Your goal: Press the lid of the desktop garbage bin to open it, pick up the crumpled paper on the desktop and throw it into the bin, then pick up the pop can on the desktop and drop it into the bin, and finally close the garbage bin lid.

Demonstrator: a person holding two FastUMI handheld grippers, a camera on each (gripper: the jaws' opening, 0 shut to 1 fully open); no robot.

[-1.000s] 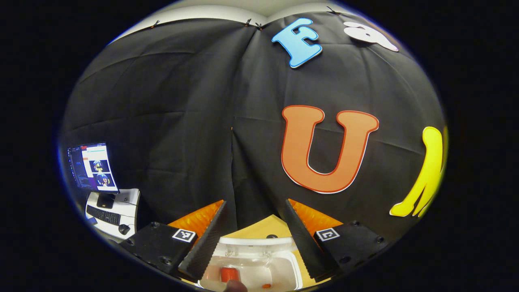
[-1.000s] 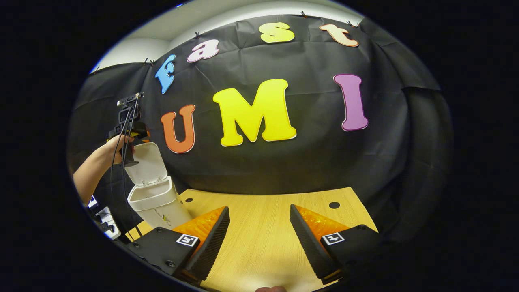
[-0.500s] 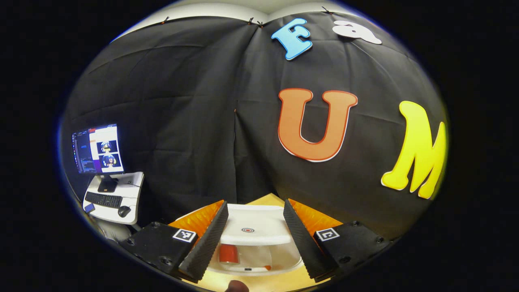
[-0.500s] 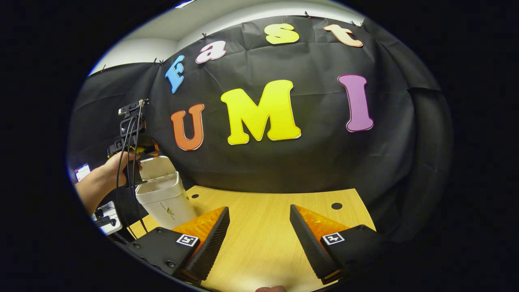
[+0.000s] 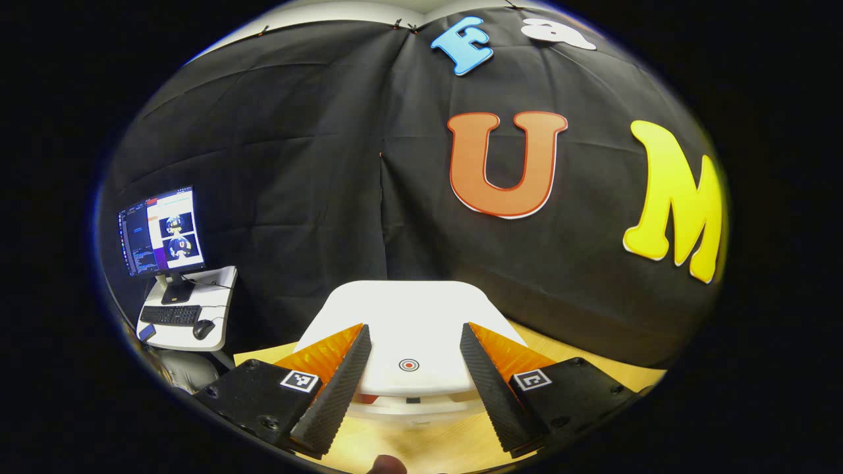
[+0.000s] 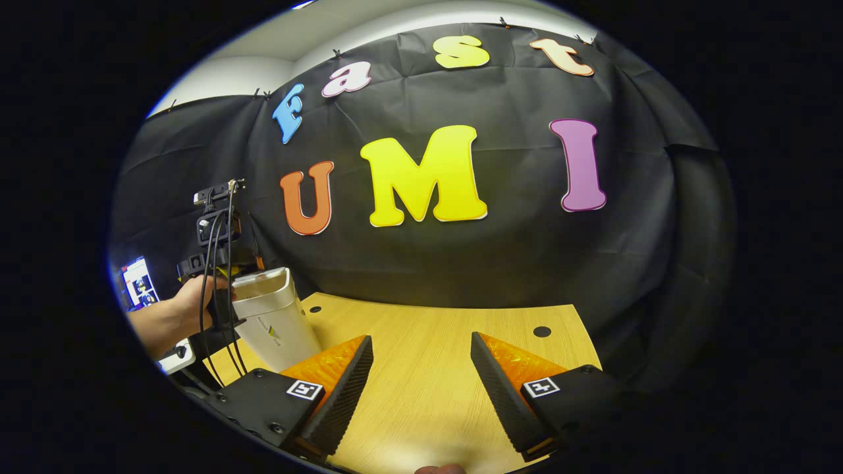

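Lid (image 5: 408, 322) nearly down, between spread fingers (image 5: 332, 395) — red can (image 5: 370, 399) beneath

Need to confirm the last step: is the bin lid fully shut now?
Nearly. In the left gripper view the lid lies almost flat, but a thin gap with orange inside shows under its front edge. Latching: cannot tell.

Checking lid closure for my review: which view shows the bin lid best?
The left gripper view: the bin lid lies close ahead, nearly down, a thin gap at its front edge. The right gripper view shows it small and edge-on beside the left gripper.

Monitor (image 5: 161, 230), keyboard (image 5: 170, 315) and mouse (image 5: 199, 328) on stand.
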